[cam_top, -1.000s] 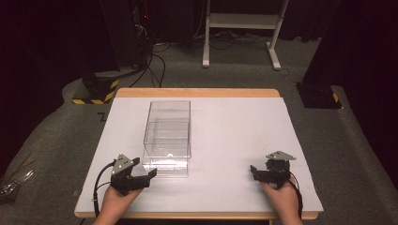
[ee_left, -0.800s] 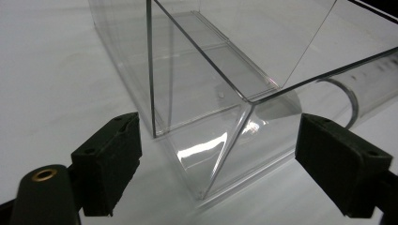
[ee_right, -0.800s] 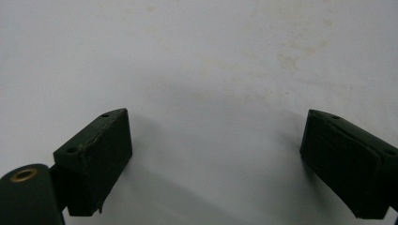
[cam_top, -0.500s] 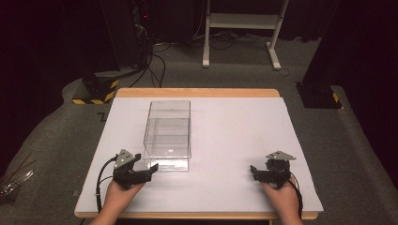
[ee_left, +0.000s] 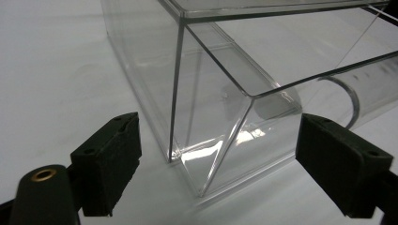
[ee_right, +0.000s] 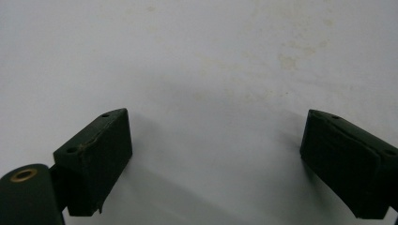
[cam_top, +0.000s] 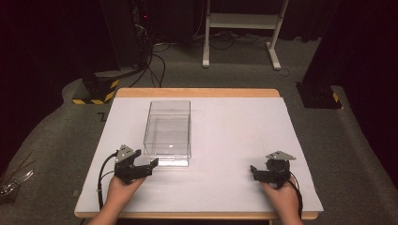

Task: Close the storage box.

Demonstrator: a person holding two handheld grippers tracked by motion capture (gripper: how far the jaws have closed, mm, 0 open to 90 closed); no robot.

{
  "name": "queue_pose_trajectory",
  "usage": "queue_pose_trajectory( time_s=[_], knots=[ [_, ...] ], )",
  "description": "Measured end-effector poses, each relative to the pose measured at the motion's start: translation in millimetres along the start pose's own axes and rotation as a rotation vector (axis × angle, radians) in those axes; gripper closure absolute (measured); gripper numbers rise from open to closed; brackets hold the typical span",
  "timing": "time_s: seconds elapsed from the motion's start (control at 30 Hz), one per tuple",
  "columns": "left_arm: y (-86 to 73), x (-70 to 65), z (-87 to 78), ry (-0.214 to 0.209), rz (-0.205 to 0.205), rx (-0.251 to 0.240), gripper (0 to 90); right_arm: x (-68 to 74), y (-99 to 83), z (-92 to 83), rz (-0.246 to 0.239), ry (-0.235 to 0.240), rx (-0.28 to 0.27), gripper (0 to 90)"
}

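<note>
A clear plastic box (cam_top: 168,132) stands on the white table top (cam_top: 234,131), left of centre. My left gripper (cam_top: 149,165) is open just in front of the box's near left corner. In the left gripper view the box's corner (ee_left: 206,136) lies between the two wide-apart jaws, a little beyond their tips, untouched. My right gripper (cam_top: 253,171) rests open near the table's front right, far from the box. The right gripper view has bare white surface (ee_right: 211,70) between its jaws.
The table's wooden edge (cam_top: 197,93) runs along the back. Beyond it on the grey floor stand a white frame (cam_top: 244,28), a black stand with yellow stripes (cam_top: 96,89) and cables. A dark base (cam_top: 319,96) sits at the right.
My left gripper has moved forward and to the right, closing in on the box's near left corner. The right gripper has stayed put.
</note>
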State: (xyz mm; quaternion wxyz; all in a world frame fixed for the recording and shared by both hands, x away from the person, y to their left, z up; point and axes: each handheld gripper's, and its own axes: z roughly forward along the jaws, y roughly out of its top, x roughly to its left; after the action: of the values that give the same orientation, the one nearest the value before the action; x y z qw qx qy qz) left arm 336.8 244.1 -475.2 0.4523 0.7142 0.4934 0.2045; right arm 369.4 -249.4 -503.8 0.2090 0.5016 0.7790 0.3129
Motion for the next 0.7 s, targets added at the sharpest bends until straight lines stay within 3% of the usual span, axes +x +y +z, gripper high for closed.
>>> queue_pose_trajectory(
  time_s=[0.7],
  knots=[
    [8.1,6.7,13.2,0.033,-0.03,-0.014,14.8,0.0,0.0,0.0,0.0,0.0,0.0,9.1]
  ],
)
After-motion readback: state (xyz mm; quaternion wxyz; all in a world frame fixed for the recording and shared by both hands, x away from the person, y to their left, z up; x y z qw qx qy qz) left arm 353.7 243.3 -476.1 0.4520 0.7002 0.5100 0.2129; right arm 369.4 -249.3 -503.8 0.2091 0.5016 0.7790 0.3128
